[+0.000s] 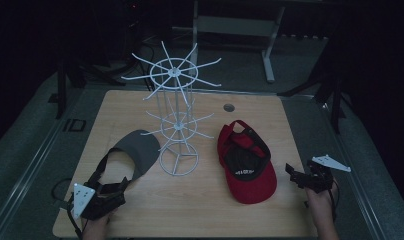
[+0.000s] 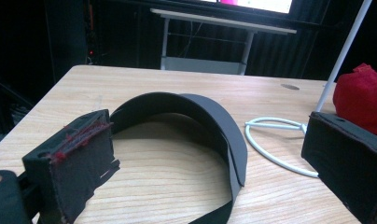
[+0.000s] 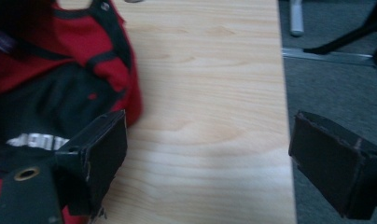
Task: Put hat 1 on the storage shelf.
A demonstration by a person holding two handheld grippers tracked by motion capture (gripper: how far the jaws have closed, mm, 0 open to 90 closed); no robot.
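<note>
Lower left of the high view: the left gripper (image 1: 121, 186), jaws spread, faces the grey visor (image 1: 136, 150) lying on the counter (image 1: 200, 210) just ahead. A grab at the curved brim may push it into the white wire rack (image 1: 177, 162). Lower right: the right gripper (image 1: 291, 173), spread, empty, beside the red cap (image 1: 247, 162). The right gripper view reveals the cap's black lining (image 3: 46, 107); the left gripper view shows the visor's strap (image 2: 214, 214).

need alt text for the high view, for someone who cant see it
A wooden table holds a white wire rack at its middle, a grey visor to its left and a red cap lying upside down to its right. A person's left gripper sits open by the visor's strap, and the right gripper is open beside the cap.
</note>
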